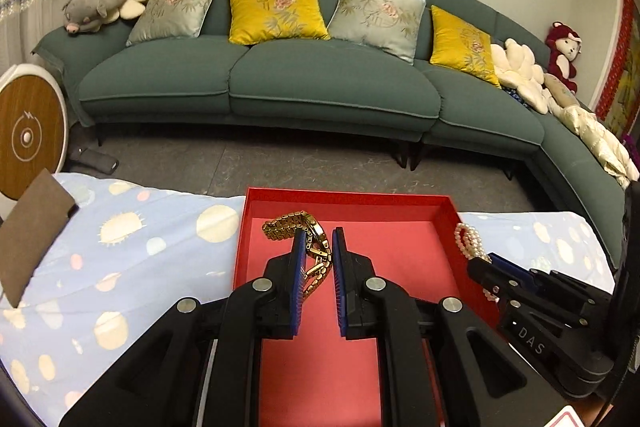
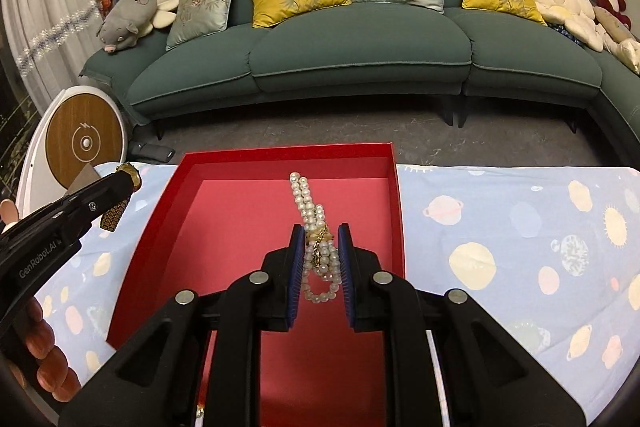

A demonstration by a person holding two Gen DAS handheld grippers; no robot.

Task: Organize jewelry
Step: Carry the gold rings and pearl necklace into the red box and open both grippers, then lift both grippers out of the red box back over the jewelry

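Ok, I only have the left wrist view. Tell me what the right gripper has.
Observer: The right gripper is shut on the pearls, with the pads pinching them at a gold clasp.
Operator: Say where the loose part is.
Observer: A loop hangs free under the pads, above the box.
Operator: Now check the left gripper from that side.
Observer: A hand wraps the handle of the left gripper.
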